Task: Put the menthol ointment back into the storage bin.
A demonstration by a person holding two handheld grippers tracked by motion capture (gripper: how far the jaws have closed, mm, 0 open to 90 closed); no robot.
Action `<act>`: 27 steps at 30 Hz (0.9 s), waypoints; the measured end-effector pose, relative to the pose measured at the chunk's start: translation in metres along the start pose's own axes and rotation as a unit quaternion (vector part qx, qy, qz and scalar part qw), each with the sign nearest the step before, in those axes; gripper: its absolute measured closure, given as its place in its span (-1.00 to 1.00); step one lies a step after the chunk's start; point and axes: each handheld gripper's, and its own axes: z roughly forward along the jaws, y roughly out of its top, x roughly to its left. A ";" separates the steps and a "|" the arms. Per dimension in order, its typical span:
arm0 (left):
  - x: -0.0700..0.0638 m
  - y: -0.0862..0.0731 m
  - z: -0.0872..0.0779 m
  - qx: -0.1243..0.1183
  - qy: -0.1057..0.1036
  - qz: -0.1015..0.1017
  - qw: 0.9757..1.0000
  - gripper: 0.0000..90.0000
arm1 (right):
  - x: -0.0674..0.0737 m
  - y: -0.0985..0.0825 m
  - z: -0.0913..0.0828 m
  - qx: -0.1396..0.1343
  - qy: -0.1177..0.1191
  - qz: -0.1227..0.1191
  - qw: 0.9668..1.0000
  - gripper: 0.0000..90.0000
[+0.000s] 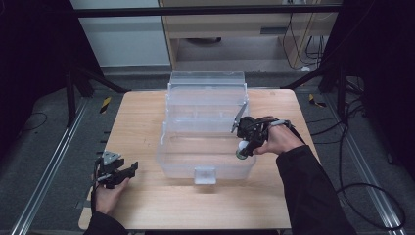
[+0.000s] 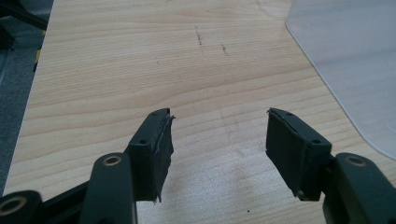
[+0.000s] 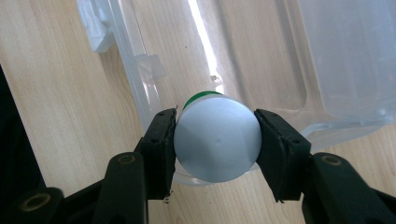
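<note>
Two grippers show from above: my right gripper (image 1: 243,147) hangs over the clear bin's (image 1: 205,169) right end, clamped on a white bottle (image 1: 241,151). My left gripper (image 2: 219,140) gapes over bare table (image 2: 116,70). Right gripper view: bottle (image 3: 217,142) above the bin's rim (image 3: 140,88).

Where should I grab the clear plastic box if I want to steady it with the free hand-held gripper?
Take the clear plastic box by its near-left wall rim, coming in from the left with the open left hand-held gripper. That wall is thin and upright, so the jaws can straddle it, clear of the right hand-held gripper.
</note>
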 end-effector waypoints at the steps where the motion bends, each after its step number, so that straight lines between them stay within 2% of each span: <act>1: 0.000 0.000 0.000 -0.001 0.000 0.000 1.000 -0.10 | 0.000 -0.002 0.003 0.001 0.002 -0.002 1.000 0.12; 27: 0.000 0.000 0.000 0.000 0.000 0.001 1.000 -0.09 | -0.003 -0.012 0.035 0.020 0.015 0.006 1.000 0.12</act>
